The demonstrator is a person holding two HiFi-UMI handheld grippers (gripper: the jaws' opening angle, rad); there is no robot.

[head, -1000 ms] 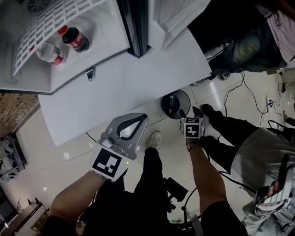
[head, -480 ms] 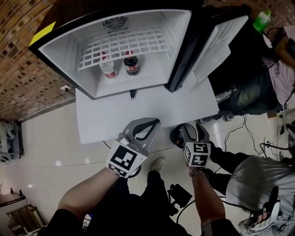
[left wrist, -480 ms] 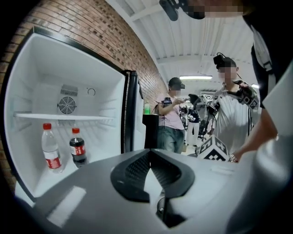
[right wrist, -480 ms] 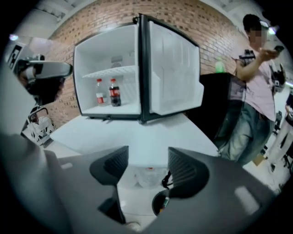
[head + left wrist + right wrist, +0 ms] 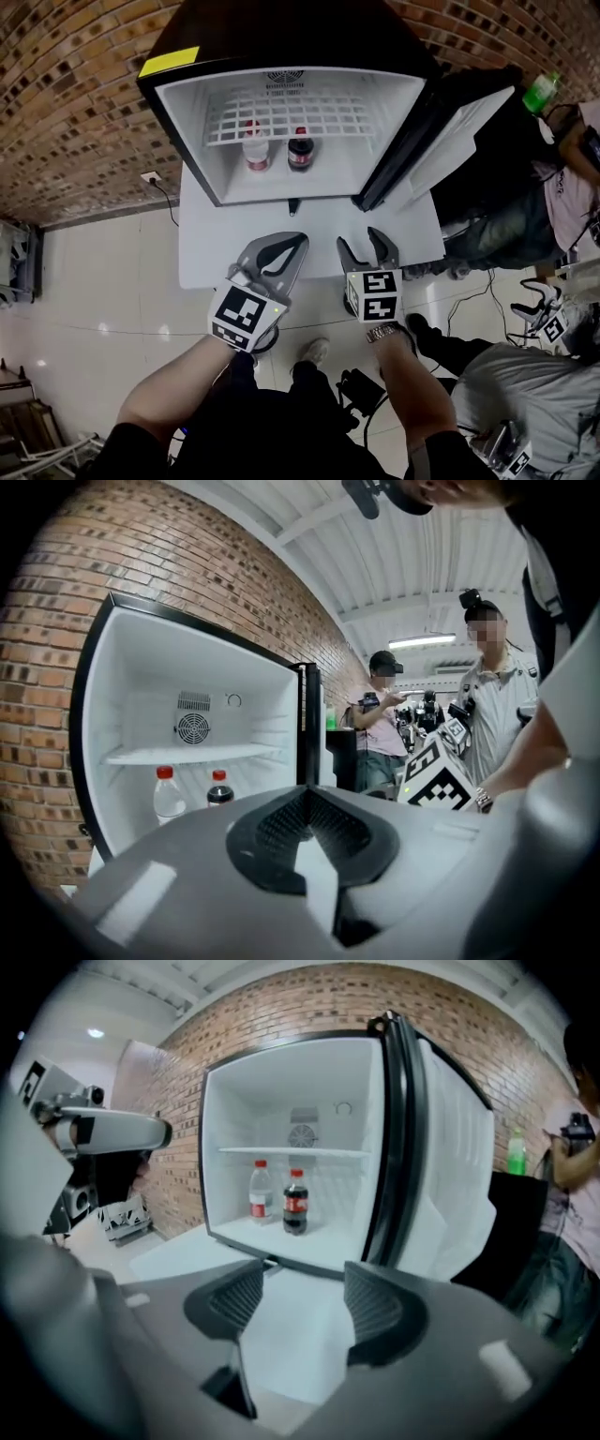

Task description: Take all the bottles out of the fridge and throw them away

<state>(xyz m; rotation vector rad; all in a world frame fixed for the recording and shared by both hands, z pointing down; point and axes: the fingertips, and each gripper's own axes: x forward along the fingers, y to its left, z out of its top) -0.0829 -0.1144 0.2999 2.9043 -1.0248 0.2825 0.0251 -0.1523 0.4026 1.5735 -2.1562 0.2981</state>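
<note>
The open fridge (image 5: 187, 141) stands on a white platform. On its floor, under a wire shelf (image 5: 300, 114), stand a clear bottle (image 5: 256, 152) with a red cap and a dark cola bottle (image 5: 300, 150). Both grippers hover side by side in front of the fridge, short of its sill and apart from the bottles. My left gripper (image 5: 298, 240) is shut with nothing in it; in its own view the clear bottle (image 5: 169, 797) and the cola bottle (image 5: 219, 789) show past its joined tips (image 5: 305, 794). My right gripper (image 5: 359, 240) is open and empty, facing the clear bottle (image 5: 260, 1192) and the cola bottle (image 5: 295, 1202).
The fridge door (image 5: 441, 141) hangs open at the right. The white platform (image 5: 211, 258) juts out below the fridge. A green bottle (image 5: 541, 91) stands on a dark stand at the far right, where people stand among cables on the tiled floor. A brick wall is behind.
Both grippers have risen and now point at the fridge. The right one came up from low by the floor to beside the left. The fridge interior has come fully into view.
</note>
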